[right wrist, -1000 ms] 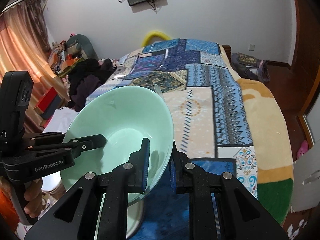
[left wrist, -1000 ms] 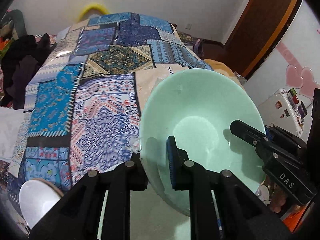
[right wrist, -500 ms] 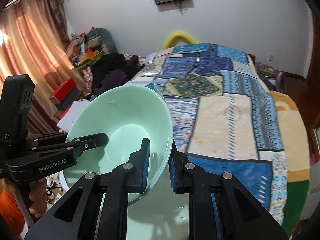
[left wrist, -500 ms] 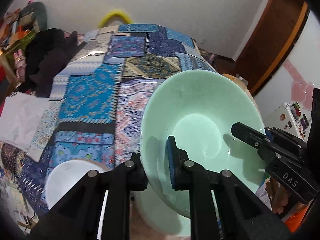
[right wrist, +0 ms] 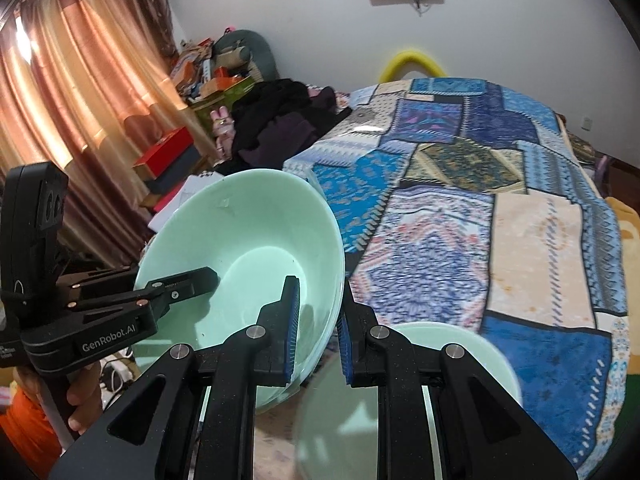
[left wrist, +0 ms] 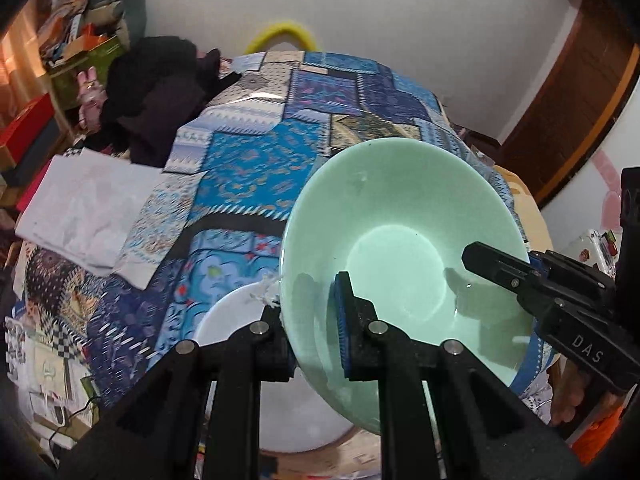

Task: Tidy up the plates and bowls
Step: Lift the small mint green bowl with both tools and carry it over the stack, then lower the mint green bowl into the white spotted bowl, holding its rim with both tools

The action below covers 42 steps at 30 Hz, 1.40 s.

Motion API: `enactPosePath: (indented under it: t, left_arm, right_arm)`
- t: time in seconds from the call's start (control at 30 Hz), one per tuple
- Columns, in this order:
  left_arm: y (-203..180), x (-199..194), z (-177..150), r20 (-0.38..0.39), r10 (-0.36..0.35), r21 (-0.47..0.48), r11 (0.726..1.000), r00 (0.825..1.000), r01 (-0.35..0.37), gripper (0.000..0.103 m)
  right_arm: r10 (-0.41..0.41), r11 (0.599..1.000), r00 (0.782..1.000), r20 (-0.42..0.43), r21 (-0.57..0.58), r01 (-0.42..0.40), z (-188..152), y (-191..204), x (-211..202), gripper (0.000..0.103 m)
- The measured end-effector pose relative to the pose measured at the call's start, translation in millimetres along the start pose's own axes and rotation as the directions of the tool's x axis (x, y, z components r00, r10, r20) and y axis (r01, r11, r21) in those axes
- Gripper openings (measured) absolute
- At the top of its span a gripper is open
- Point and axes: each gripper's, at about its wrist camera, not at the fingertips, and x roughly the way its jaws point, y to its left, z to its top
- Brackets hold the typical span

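**A:** Left wrist view first: where is the bowl against the tongs?

**B:** The green bowl (left wrist: 400,240) fills the centre and right of the frame, tilted, its inside facing the camera. The left gripper (left wrist: 310,320) at the bottom centre is clamped on the bowl's lower left rim, one blue pad inside and the other finger outside. The right gripper (left wrist: 496,268) reaches in from the right edge and pinches the opposite rim. A white bowl (left wrist: 228,320) sits lower left, partly behind the fingers, on the patchwork bedspread (left wrist: 248,184).

**A:** Any writing?

**B:** "DAS" on the right gripper's body, lower right.

**A:** And the right wrist view?

**B:** The green bowl (right wrist: 248,256) is left of centre. The right gripper (right wrist: 316,332), bottom centre, is closed tight on its right rim, the wall between the blue pads. The left gripper (right wrist: 200,280) comes in from the left edge and grips the far rim, a hand (right wrist: 80,404) below it. A second green bowl (right wrist: 480,356), blurred, lies lower right, behind the fingers.

**A:** Writing there?

**B:** "GenRobot.AI" on the left gripper.
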Motion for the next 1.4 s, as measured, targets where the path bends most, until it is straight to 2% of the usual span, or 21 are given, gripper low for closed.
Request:
enactPosePath:
  t: [0.33, 0.8, 1.03, 1.27, 1.4]
  left_arm:
    - [45, 7, -24, -0.038, 0.006, -0.051, 0.999, 0.999, -0.008, 0.015]
    - [67, 33, -50, -0.134, 0.041, -0.070, 0.996, 0.990, -0.051, 0.015]
    - [64, 36, -56, -0.141, 0.059, -0.038, 0.997, 0.988, -0.065, 0.015]
    - [68, 38, -58, -0.148, 0.060, -0.050, 0.996, 0.987, -0.068, 0.015]
    - [64, 41, -59, -0.145, 0.093, -0.020, 0.995, 0.985, -0.097, 0.015]
  right_arm:
    - [0.038, 0.999, 0.997, -0.071, -0.007, -0.039, -13, 28, 30, 0.016]
    - [0.089, 0.996, 0.979, -0.182, 0.017, -0.088, -37, 34, 66, 0.016]
    - [0.094, 0.996, 0.975, -0.202, 0.016, -0.092, -43, 32, 70, 0.016]
    - [0.092, 0.996, 0.974, -0.205, 0.002, -0.094, -43, 31, 71, 0.017]
    - [0.049, 0.998, 0.983, -0.174, -0.020, -0.053, -39, 29, 65, 0.020]
